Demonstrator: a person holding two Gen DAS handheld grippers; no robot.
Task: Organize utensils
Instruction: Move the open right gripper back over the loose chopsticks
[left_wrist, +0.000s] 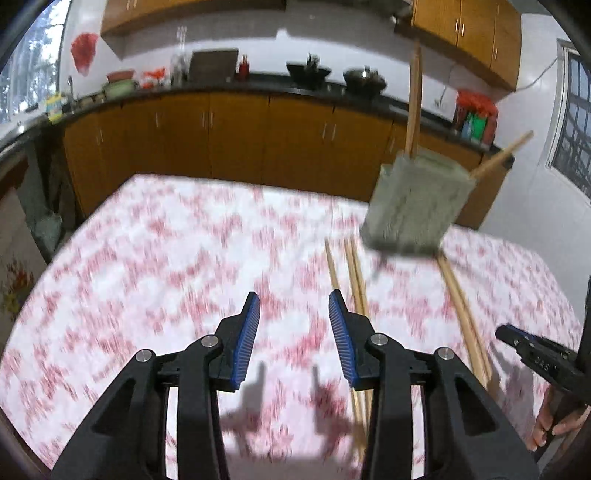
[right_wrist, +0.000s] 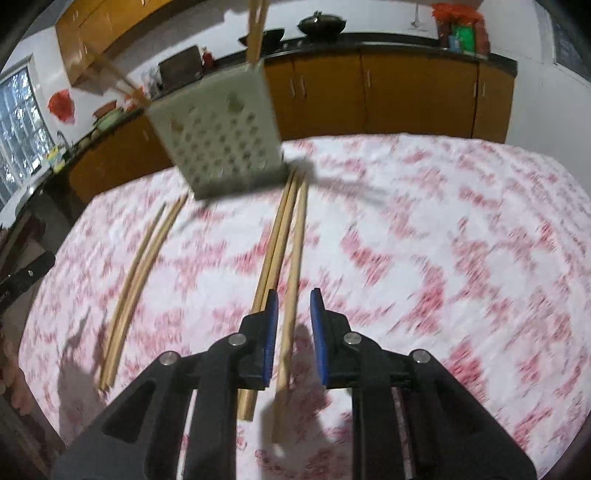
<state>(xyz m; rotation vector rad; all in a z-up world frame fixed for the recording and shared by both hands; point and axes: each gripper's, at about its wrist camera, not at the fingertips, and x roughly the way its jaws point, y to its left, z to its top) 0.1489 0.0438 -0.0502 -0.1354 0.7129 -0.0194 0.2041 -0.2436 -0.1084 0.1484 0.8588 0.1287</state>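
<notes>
A pale perforated utensil holder (right_wrist: 218, 144) stands on the table with a few chopsticks (right_wrist: 255, 33) sticking out of it; it also shows in the left wrist view (left_wrist: 417, 206). Loose wooden chopsticks lie on the cloth in two groups: one group (right_wrist: 280, 236) runs toward my right gripper (right_wrist: 292, 306), which is open with a single chopstick (right_wrist: 290, 321) lying between its fingers, and a pair (right_wrist: 136, 280) lies further left. My left gripper (left_wrist: 294, 306) is open and empty above the cloth, with chopsticks (left_wrist: 356, 280) just to its right.
The table has a white and red patterned cloth (left_wrist: 166, 258). Orange kitchen cabinets (left_wrist: 236, 136) and a dark counter with pots stand behind it. The other gripper (left_wrist: 532, 354) shows at the right edge of the left wrist view.
</notes>
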